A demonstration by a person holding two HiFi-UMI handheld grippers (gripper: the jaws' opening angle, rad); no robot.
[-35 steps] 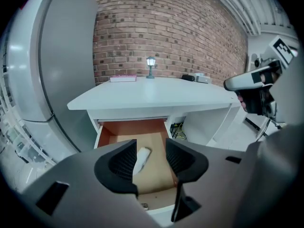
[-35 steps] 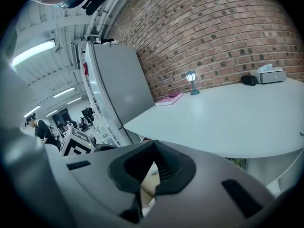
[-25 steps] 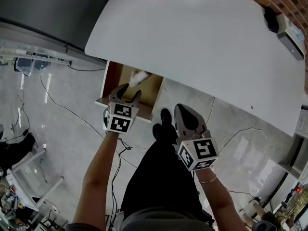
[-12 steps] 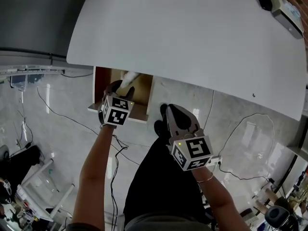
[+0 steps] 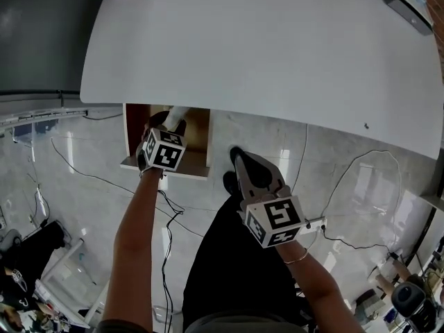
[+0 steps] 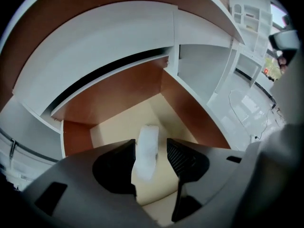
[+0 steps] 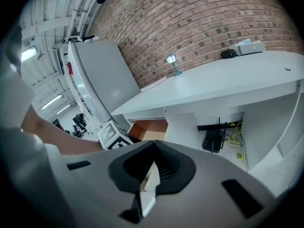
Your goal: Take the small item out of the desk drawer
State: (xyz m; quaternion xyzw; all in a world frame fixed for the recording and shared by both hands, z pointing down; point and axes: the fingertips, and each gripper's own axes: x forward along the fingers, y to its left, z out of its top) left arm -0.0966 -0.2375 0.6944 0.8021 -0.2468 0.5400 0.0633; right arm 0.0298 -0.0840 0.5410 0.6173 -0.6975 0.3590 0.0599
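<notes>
Our left tongs (image 6: 151, 145) reach into the open wooden drawer with brown walls and a cream floor (image 6: 114, 109), just under the edge of the white desk surface (image 5: 277, 47). Their jaws are spread. The small white oblong item (image 6: 146, 152) sits between them inside the drawer, close against one jaw, with a gap showing at the other. Our right tongs (image 7: 154, 145) hang outside the drawer, to the right of the left tongs and apart from them. Their jaws are pressed together on nothing.
</notes>
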